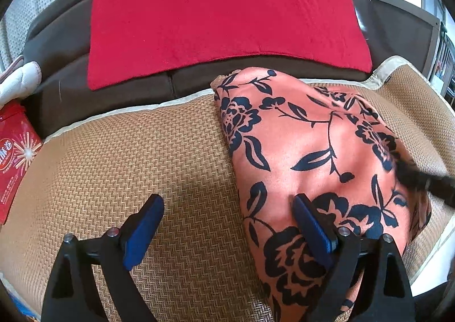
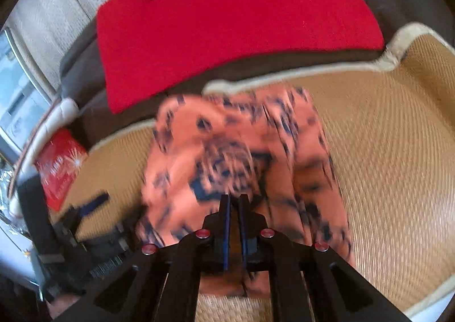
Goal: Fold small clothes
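Note:
An orange garment with dark blue flowers (image 1: 307, 140) lies folded on a woven tan mat (image 1: 128, 157). My left gripper (image 1: 227, 225) is open over the garment's left edge; its right finger (image 1: 311, 225) rests on the cloth and its left finger (image 1: 145, 222) is over the mat. In the blurred right wrist view my right gripper (image 2: 233, 199) is shut on a fold of the garment (image 2: 233, 151), held near its front. The right gripper also shows as a dark blur at the right in the left wrist view (image 1: 421, 177).
A red cloth (image 1: 221, 15) hangs over the dark brown sofa back (image 1: 62, 66) behind the mat. A red printed bag (image 1: 14, 157) lies at the left, with a white soft item (image 1: 20, 80) above it. The mat has a cream border (image 2: 398, 46).

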Available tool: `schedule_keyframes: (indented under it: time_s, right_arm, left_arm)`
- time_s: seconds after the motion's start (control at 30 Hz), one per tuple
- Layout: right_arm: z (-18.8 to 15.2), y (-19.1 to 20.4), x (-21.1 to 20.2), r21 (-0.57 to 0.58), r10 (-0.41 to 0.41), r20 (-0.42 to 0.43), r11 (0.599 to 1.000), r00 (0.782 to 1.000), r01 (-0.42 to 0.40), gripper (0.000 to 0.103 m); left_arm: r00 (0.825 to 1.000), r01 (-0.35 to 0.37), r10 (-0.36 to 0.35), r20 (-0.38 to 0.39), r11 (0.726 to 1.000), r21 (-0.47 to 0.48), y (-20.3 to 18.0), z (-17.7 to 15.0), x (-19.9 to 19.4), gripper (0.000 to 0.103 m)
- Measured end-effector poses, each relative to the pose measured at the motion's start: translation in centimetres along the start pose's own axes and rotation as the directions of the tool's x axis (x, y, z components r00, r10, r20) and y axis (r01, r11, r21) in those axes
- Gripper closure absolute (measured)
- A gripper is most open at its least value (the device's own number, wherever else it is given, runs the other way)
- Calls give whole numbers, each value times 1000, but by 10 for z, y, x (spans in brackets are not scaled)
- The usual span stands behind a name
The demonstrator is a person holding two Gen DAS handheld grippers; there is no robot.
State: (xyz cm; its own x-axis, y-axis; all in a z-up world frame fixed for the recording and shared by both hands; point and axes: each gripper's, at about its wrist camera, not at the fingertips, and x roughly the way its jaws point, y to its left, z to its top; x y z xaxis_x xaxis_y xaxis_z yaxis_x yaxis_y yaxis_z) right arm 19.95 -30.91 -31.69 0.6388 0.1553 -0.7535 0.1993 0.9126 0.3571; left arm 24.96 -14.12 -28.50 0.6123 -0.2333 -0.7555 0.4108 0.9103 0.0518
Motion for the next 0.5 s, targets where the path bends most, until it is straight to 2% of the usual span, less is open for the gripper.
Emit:
schedule_keyframes:
  time_s: [0.1, 0.4, 0.5]
  right_arm:
    - [-9, -12, 18, 28, 2, -48, 1000, 999, -1, 96]
    - [9, -23, 37, 43, 20, -81, 999, 997, -17, 96]
    - [26, -23, 39, 82, 55, -79, 995, 995, -49, 95]
  left_arm:
    - [1000, -1, 1, 0, 1000, -2, 0, -3, 0, 11]
    - [1000, 5, -5, -4, 1000, -12, 8, -1, 4, 11]
    - [1000, 25, -25, -8, 999, -42, 18, 4, 4, 11]
